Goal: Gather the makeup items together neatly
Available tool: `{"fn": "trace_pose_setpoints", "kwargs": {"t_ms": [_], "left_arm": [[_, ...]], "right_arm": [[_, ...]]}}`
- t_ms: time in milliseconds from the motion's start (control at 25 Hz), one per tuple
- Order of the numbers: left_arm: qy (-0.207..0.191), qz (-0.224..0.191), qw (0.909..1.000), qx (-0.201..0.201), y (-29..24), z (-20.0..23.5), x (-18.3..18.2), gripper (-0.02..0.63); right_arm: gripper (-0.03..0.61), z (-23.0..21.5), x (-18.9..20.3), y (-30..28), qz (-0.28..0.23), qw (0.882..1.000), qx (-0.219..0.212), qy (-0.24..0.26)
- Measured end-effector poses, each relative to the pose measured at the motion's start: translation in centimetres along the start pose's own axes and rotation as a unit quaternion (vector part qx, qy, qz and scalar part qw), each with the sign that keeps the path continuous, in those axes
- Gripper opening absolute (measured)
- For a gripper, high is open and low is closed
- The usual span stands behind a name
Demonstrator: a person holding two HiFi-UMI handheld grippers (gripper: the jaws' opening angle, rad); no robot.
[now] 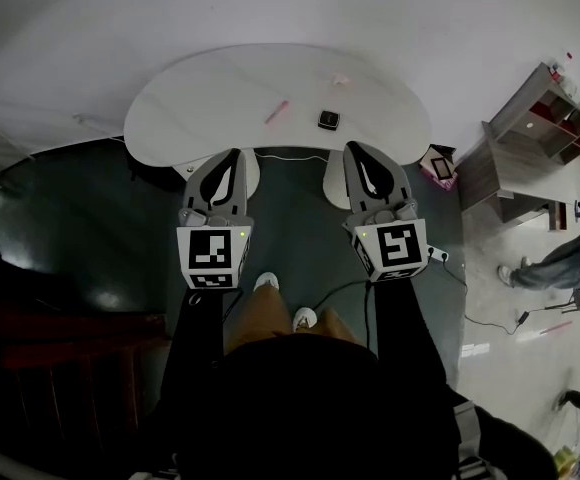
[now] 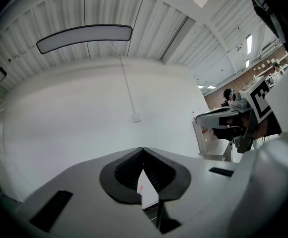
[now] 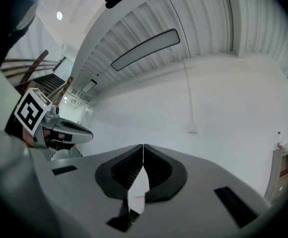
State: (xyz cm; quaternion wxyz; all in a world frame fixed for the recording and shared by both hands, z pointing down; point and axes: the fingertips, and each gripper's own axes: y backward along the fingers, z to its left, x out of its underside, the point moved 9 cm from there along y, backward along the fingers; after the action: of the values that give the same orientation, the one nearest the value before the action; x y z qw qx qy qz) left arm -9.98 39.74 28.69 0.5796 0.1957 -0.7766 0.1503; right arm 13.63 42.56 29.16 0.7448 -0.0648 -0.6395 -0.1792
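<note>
On the white kidney-shaped table lie a pink stick-shaped item, a small dark compact and a small pale item farther back. My left gripper hangs short of the table's near edge, its jaws shut with nothing between them. My right gripper is held level with it on the right, also shut and empty. In the left gripper view the shut tips point at a white wall; the right gripper view shows its tips touching too.
Two white table legs stand under the near edge, with cables on the dark floor. A small box and a wooden shelf unit sit to the right. A person's legs show at the far right.
</note>
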Motion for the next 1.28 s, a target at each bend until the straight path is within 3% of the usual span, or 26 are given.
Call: {"fn": "trace_pose_setpoints", "kwargs": {"t_ms": [520,1280], "left_arm": [[0.017,-0.001,0.9998,0.004,-7.2,4.7,2.3,0.017],[0.006,-0.007,0.9966,0.082,-28.5,17.4,4.6,0.017]], "right_arm": [[0.028,-1.9,1.7,-8.0,0.009,1.000,0.012,0.007],[0.028,-6.7,3.7,-29.3,0.027,0.997,0.066,0.023]]}}
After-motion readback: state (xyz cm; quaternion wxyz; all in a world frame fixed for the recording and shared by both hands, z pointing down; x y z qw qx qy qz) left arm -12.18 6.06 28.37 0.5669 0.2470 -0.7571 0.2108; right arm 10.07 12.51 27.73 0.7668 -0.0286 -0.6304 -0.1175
